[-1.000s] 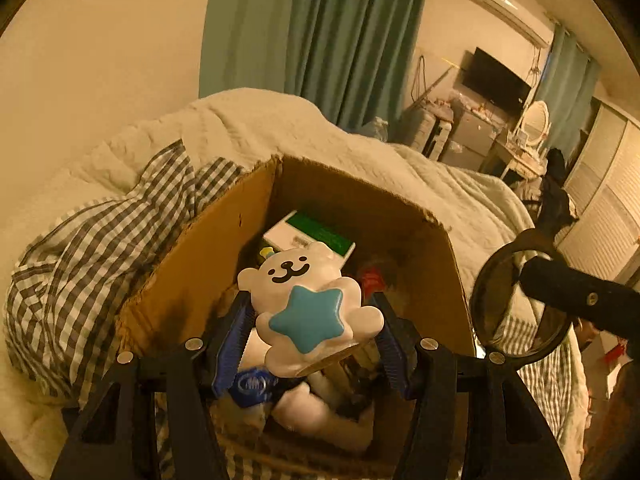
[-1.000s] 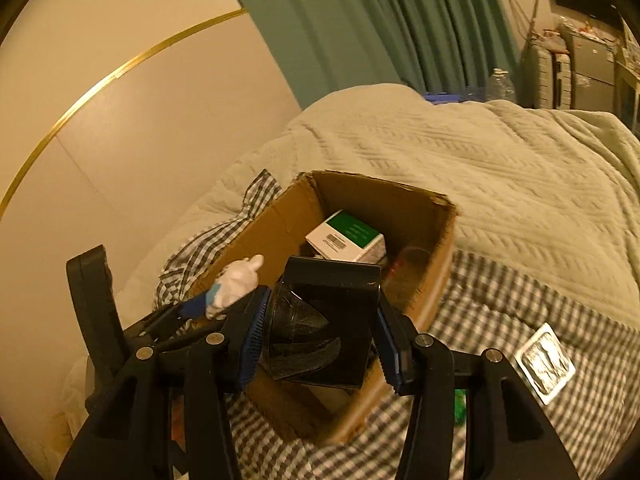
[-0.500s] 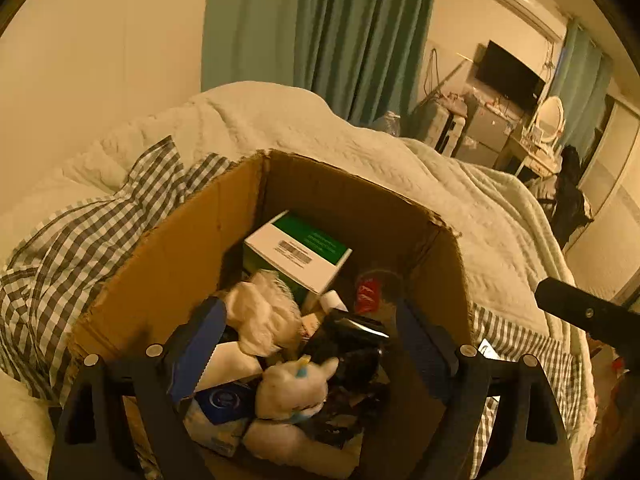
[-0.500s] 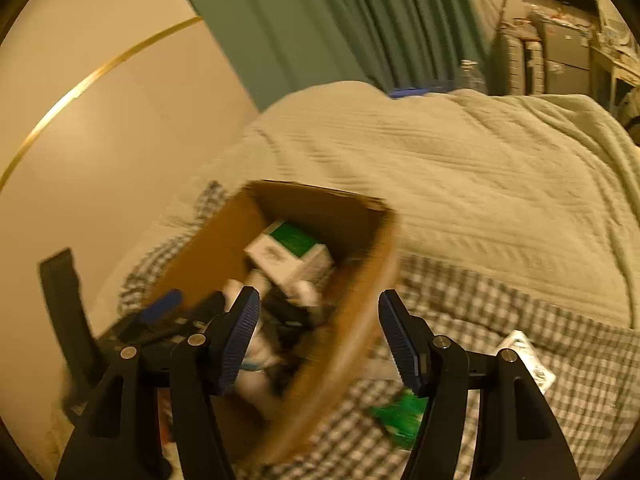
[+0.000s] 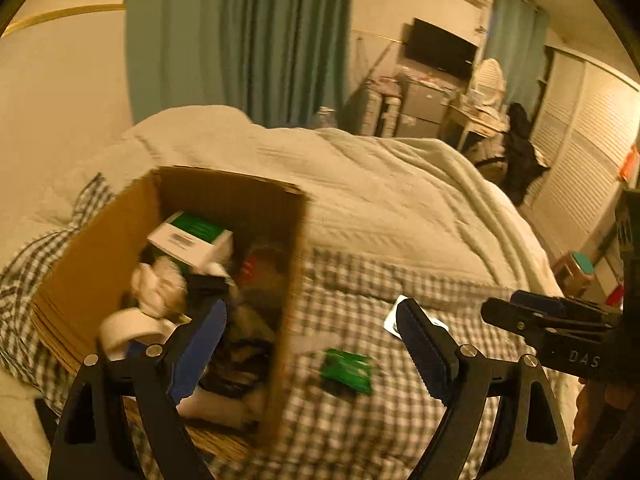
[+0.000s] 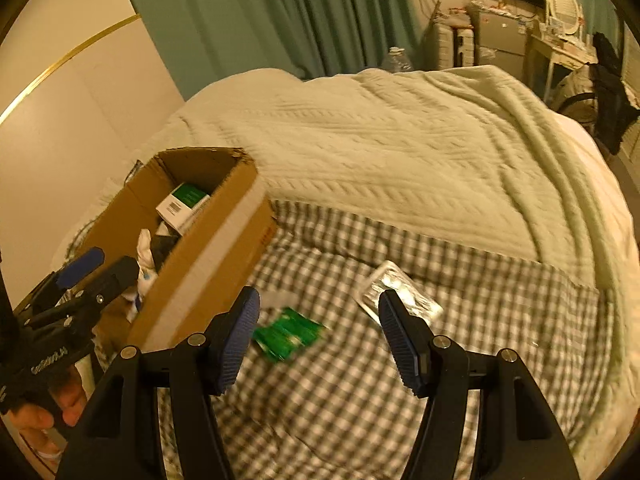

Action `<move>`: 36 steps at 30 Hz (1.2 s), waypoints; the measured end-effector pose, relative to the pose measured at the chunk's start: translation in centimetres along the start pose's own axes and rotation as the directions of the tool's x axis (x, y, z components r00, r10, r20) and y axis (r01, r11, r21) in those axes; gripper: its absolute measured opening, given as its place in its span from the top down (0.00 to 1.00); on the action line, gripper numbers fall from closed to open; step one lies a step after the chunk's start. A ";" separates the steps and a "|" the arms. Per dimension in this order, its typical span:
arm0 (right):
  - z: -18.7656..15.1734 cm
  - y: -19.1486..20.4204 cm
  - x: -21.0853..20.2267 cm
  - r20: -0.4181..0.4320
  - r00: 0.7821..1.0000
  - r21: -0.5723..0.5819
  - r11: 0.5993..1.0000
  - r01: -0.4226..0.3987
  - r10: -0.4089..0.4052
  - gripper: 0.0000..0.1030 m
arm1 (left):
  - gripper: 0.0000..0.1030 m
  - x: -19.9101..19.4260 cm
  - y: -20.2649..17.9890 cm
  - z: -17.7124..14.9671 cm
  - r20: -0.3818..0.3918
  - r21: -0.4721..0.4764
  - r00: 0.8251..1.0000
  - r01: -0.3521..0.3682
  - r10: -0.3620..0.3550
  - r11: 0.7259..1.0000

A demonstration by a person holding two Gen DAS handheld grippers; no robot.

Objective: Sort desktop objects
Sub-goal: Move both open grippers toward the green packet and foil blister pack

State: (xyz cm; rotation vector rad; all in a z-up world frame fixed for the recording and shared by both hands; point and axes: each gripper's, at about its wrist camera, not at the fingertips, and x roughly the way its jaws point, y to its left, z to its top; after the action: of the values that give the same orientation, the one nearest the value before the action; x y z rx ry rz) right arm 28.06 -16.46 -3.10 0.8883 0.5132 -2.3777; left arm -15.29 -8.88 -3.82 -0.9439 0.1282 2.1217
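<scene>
A brown cardboard box (image 5: 92, 264) (image 6: 208, 264) stands on the bed and holds a white-and-green carton (image 5: 192, 236), a white plush toy (image 5: 160, 288) and other items. To its right, a green packet (image 5: 346, 370) (image 6: 288, 334) and a silver blister pack (image 6: 400, 294) lie on the checked cloth. My left gripper (image 5: 308, 320) hangs open and empty over the box's right wall. My right gripper (image 6: 319, 300) is open and empty above the cloth, with the green packet and the blister pack below its fingers.
A pale knitted blanket (image 6: 400, 152) covers the bed beyond the checked cloth (image 6: 340, 400). A wall and teal curtains (image 5: 240, 40) stand behind the box. Furniture and a dark screen (image 5: 440, 50) crowd the far right. A person's hand (image 6: 40, 412) holds the left gripper's handle.
The left gripper let go of a white star plush and the right of a dark container; both now lie in the box. Both grippers opened and swung right toward the checked cloth.
</scene>
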 end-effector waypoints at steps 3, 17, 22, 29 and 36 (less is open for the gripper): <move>-1.4 -1.0 -1.8 0.016 1.000 -0.004 1.000 0.027 -0.027 0.40 | 0.13 -0.5 -2.8 -1.4 -0.019 0.036 0.999 0.031 -0.030 0.999; -7.3 -6.3 -2.9 -0.032 0.999 0.015 0.999 0.037 -0.037 0.40 | 0.13 3.6 -7.5 -7.7 -0.154 0.085 0.988 -0.005 0.018 0.996; -7.9 -7.8 -1.2 -0.054 0.998 -0.003 0.999 0.044 -0.044 0.39 | 0.13 6.8 -7.7 -8.5 -0.182 0.081 0.982 -0.030 0.044 0.996; -7.0 -9.9 2.5 -0.088 0.995 -0.011 0.999 0.047 -0.048 0.39 | 0.13 11.8 -7.4 -9.2 -0.228 0.085 0.969 -0.078 0.095 0.993; -5.6 -10.7 6.6 -0.121 0.992 -0.027 0.999 0.029 -0.032 0.39 | 0.13 15.7 -6.3 -9.3 -0.281 0.083 0.948 -0.132 0.150 0.988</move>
State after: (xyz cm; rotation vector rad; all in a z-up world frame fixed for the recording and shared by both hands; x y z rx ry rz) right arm 20.11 -7.58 -9.94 1.0255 0.6073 -2.3495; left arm -11.80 1.74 -19.62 -1.2327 0.4178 2.0834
